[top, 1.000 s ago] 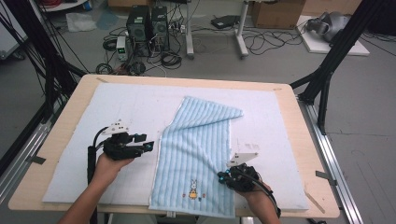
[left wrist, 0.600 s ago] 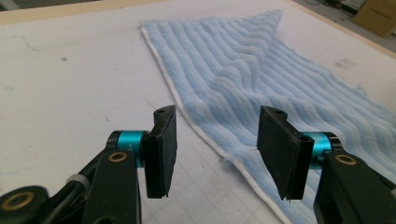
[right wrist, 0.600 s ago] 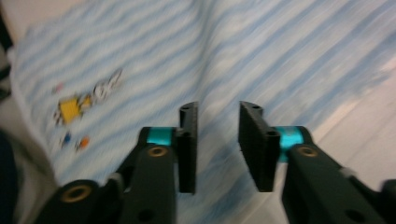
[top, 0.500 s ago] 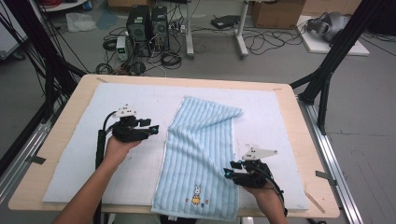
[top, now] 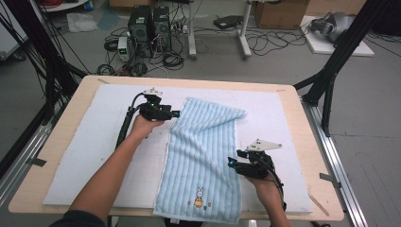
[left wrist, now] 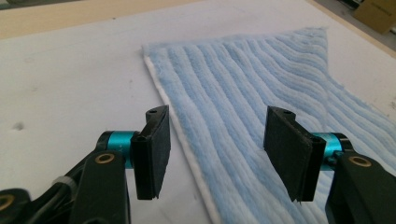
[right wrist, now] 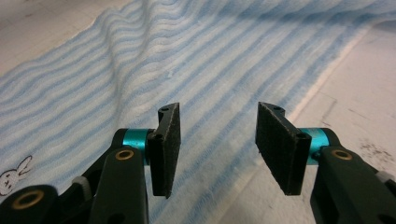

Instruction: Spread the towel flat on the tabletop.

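Left gripper (top: 174, 114) held with jaws apart at the blue striped towel's (top: 203, 156) ten o'clock edge, right gripper (top: 231, 163) likewise gaping, at its four o'clock edge, white mat (top: 94, 142) spread beneath.

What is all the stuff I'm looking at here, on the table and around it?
towel: 1, light blue with stripes and a small rabbit picture, laid along the middle of the table, far corner folded over.
mat: 1, white, covering most of the tabletop under the towel.
table: 1, pale wood, centre of the room.
computer towers: 2, black, on the floor beyond the table.
cables: many, black, on the floor.
left gripper: 1, black, fingers open at the towel's left edge.
right gripper: 1, black, fingers open at the towel's right edge.
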`<move>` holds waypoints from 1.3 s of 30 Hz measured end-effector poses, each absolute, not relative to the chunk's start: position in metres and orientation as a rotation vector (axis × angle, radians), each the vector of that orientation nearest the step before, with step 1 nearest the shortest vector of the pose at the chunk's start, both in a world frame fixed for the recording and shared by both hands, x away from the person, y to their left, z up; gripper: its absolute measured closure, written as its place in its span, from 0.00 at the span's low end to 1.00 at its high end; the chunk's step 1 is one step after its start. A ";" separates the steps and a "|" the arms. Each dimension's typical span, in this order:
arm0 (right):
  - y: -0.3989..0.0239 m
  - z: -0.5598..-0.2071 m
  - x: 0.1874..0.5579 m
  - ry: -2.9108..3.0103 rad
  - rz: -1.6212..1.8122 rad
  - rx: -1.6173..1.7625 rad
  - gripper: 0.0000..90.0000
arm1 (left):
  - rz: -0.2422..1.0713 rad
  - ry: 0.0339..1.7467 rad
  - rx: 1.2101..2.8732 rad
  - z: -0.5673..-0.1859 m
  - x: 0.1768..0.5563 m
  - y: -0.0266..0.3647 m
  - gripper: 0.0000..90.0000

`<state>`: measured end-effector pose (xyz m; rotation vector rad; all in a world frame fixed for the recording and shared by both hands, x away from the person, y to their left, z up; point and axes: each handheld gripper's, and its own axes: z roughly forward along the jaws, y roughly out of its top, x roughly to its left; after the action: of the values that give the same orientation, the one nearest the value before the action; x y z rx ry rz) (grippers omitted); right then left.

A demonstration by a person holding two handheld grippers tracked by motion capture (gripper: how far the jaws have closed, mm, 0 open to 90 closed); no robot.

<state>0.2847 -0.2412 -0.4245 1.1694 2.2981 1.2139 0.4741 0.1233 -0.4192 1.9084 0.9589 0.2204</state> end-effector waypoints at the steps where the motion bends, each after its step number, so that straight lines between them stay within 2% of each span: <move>1: -0.241 -0.424 0.285 2.298 1.214 1.169 0.55 | 0.220 0.959 1.908 -0.419 0.474 0.123 0.46; 8: -0.254 -0.424 0.278 2.243 1.240 1.196 0.55 | 0.320 1.033 2.000 -0.437 0.500 0.097 0.45; 13: -0.255 -0.425 0.278 2.235 1.246 1.199 0.54 | 0.405 1.022 2.022 -0.447 0.500 0.084 0.52; 16: -0.253 -0.426 0.278 2.245 1.239 1.193 0.54 | 0.448 0.994 2.065 -0.449 0.498 0.080 0.60; 17: -0.253 -0.426 0.278 2.246 1.241 1.192 0.54 | 0.434 0.985 2.067 -0.448 0.497 0.081 0.68; 19: -0.252 -0.426 0.278 2.249 1.240 1.192 0.54 | 0.360 1.027 2.039 -0.447 0.498 0.087 0.90; 21: -0.251 -0.427 0.279 2.251 1.241 1.188 0.53 | 0.311 1.090 1.996 -0.447 0.500 0.092 0.94; 24: -0.251 -0.427 0.279 2.254 1.240 1.183 0.53 | 0.359 1.124 1.988 -0.447 0.497 0.097 0.95; 27: -0.249 -0.427 0.279 2.262 1.234 1.189 0.53 | 0.433 1.190 1.961 -0.447 0.493 0.114 0.96; 33: -0.248 -0.428 0.281 2.261 1.230 1.192 0.53 | 0.491 1.237 1.927 -0.448 0.486 0.132 0.94; 34: -0.248 -0.428 0.282 2.257 1.234 1.194 0.53 | 0.499 1.236 1.911 -0.448 0.484 0.136 0.91; 35: -0.248 -0.428 0.282 2.257 1.234 1.194 0.53 | 0.499 1.236 1.911 -0.448 0.484 0.136 0.82; 36: -0.248 -0.428 0.283 2.254 1.237 1.197 0.53 | 0.518 1.240 1.899 -0.448 0.484 0.137 0.82; 37: -0.248 -0.428 0.284 2.250 1.238 1.200 0.53 | 0.498 1.250 1.896 -0.448 0.484 0.140 0.69; 39: -0.247 -0.427 0.291 2.242 1.226 1.204 0.53 | 0.468 1.254 1.886 -0.445 0.482 0.144 0.53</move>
<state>0.2912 -0.2470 -0.4267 1.2037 2.2423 1.2261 0.4824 0.1444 -0.4455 1.8864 1.2543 0.4676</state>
